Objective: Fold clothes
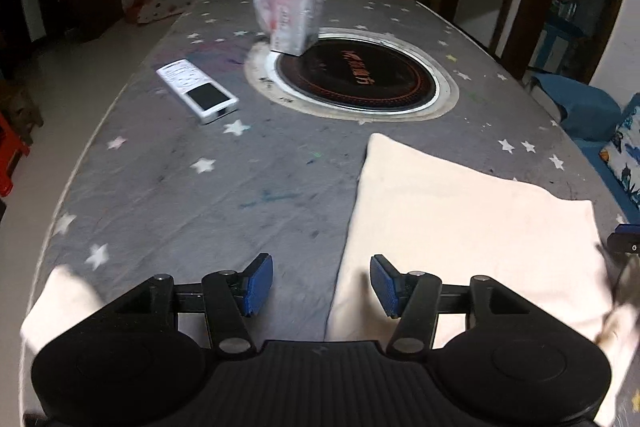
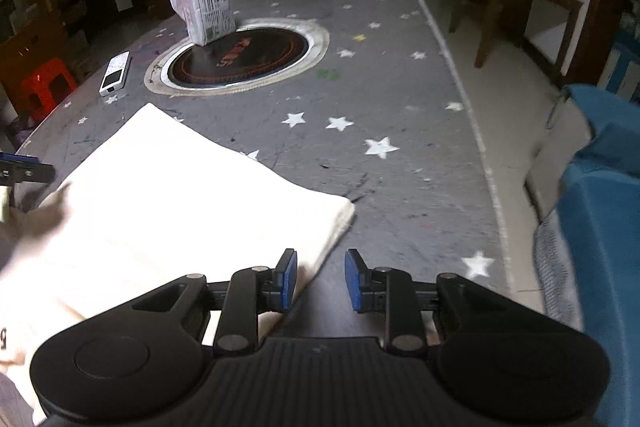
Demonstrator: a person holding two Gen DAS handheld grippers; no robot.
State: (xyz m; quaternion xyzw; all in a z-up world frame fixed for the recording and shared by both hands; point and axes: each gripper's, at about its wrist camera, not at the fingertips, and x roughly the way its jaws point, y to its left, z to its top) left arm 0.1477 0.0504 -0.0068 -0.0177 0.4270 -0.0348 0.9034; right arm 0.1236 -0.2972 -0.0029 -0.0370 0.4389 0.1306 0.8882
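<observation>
A cream garment point(image 1: 460, 219) lies folded flat on the grey star-print table cover point(image 1: 240, 187). In the left wrist view my left gripper point(image 1: 321, 285) hangs open over the garment's left edge, with nothing between its blue pads. A loose cream piece point(image 1: 60, 303) shows at its lower left. In the right wrist view the same garment point(image 2: 172, 211) fills the lower left. My right gripper point(image 2: 321, 281) is open just off the garment's right edge, holding nothing. A tip of the other gripper point(image 2: 24, 171) shows at the left border.
A round dark hotplate point(image 1: 356, 75) is set into the table's middle, with a wrapped white box point(image 1: 298, 13) on its rim. A white remote point(image 1: 198, 91) lies to the left. A blue-covered seat point(image 2: 600, 219) stands beside the table's right edge point(image 2: 480, 147).
</observation>
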